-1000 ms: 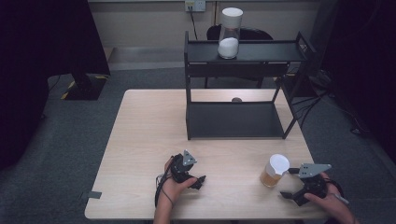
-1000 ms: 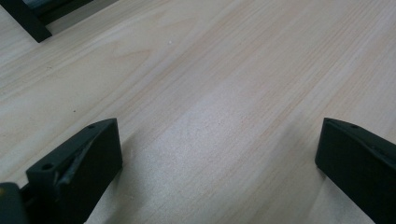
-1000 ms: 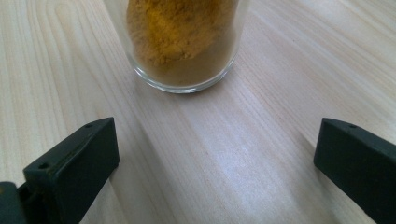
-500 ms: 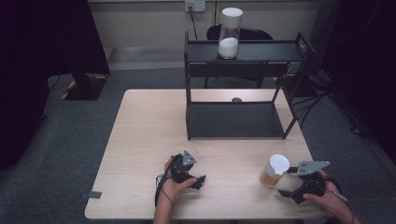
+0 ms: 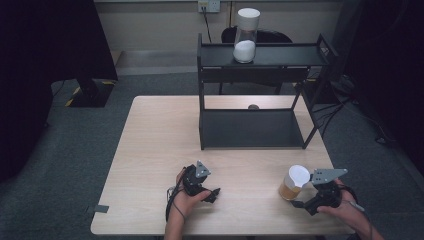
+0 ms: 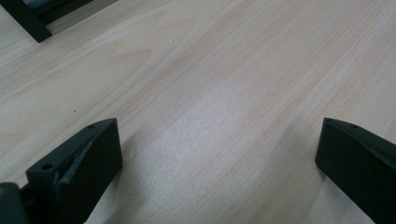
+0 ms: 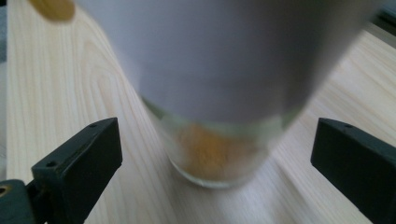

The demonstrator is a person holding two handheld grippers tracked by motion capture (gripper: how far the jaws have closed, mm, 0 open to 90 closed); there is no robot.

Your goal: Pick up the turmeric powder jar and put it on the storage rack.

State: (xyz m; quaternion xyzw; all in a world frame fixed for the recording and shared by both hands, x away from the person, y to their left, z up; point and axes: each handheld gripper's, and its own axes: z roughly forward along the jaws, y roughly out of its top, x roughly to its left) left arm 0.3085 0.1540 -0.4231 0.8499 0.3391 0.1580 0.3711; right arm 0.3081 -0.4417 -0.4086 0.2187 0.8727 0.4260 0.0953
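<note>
A: Where is the jar (image 5: 294,183)?

B: It stands on the bench (image 5: 160,150), near the front edge at about 5 o'clock. It has a white lid and orange stuff inside. I can see no words on it.

A: Is the right gripper (image 5: 300,202) holding it?

B: No. In the right gripper view its jaws are wide apart, one on each side of the jar (image 7: 219,116), not touching. That view is blurry but shows the orange stuff up close.

A: And the left gripper (image 5: 214,194)?

B: It sits low at 6 o'clock, wide open, holding nothing. Its own view shows bare wood.

A: What else shows from above?

B: A black shelf (image 5: 260,55) at 12 o'clock, with another jar of white stuff (image 5: 246,35) on top.
</note>
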